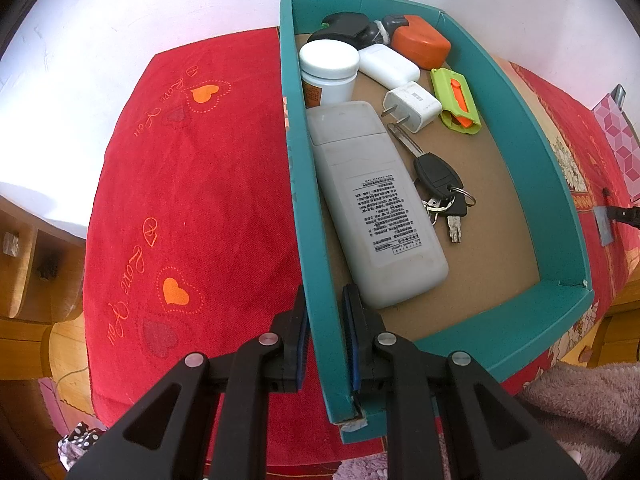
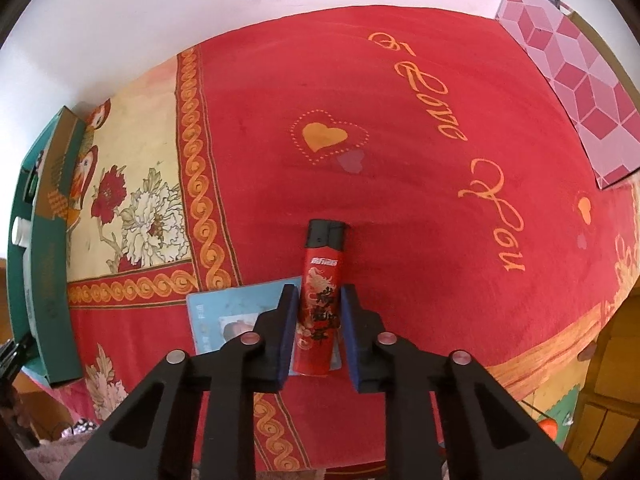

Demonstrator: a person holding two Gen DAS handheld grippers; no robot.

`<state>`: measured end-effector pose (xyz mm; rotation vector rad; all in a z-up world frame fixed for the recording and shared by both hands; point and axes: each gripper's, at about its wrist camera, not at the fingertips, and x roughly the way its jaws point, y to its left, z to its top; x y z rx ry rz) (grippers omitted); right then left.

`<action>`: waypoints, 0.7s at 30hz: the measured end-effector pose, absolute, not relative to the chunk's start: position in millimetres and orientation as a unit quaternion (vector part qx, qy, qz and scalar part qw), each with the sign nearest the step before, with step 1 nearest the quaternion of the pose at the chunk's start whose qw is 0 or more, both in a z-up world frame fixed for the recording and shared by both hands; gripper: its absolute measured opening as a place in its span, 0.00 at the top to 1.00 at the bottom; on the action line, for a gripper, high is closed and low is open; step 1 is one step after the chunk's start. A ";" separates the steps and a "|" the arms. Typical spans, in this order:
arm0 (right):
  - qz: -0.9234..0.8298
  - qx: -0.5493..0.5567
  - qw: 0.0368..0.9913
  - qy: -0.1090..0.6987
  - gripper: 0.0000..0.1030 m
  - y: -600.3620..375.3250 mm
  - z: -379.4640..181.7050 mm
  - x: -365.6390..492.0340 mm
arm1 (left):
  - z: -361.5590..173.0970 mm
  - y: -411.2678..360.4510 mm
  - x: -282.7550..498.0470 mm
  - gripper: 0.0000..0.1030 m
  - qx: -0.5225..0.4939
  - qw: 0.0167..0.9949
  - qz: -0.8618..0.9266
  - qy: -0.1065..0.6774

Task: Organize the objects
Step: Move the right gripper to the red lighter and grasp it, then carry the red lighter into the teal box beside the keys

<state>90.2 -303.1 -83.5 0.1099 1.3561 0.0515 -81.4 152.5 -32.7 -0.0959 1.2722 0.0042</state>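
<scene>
My left gripper (image 1: 325, 292) is shut on the near left wall of a teal cardboard box (image 1: 548, 208), one pad outside and one inside. In the box lie a grey remote (image 1: 372, 200), a bunch of keys (image 1: 440, 184), a white jar (image 1: 328, 64), a white charger plug (image 1: 412, 106), a green and orange cutter (image 1: 456, 100), an orange case (image 1: 420, 42) and a white case (image 1: 388, 66). In the right wrist view, a red lighter (image 2: 320, 292) with a black cap lies on the red cloth (image 2: 400, 180), partly over a blue card (image 2: 236, 308). My right gripper (image 2: 319, 289) is shut on the lighter's body.
The teal box (image 2: 44, 240) shows at the far left of the right wrist view. A pink cube-patterned board (image 2: 580, 80) lies at the back right. Fuzzy pink fabric (image 1: 580, 408) hangs past the table's near edge. Wooden furniture borders both sides.
</scene>
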 end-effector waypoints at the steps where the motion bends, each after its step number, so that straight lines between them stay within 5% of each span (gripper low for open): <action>1: 0.025 0.047 0.778 0.626 0.79 -302.3 -83.1 91.0 | -32.8 152.6 -81.7 0.86 -0.044 0.803 0.002 0.594; 21: 0.185 -0.005 0.794 0.579 0.80 -173.7 -18.6 83.9 | -33.5 152.6 -83.0 0.86 -0.044 0.803 0.003 0.594</action>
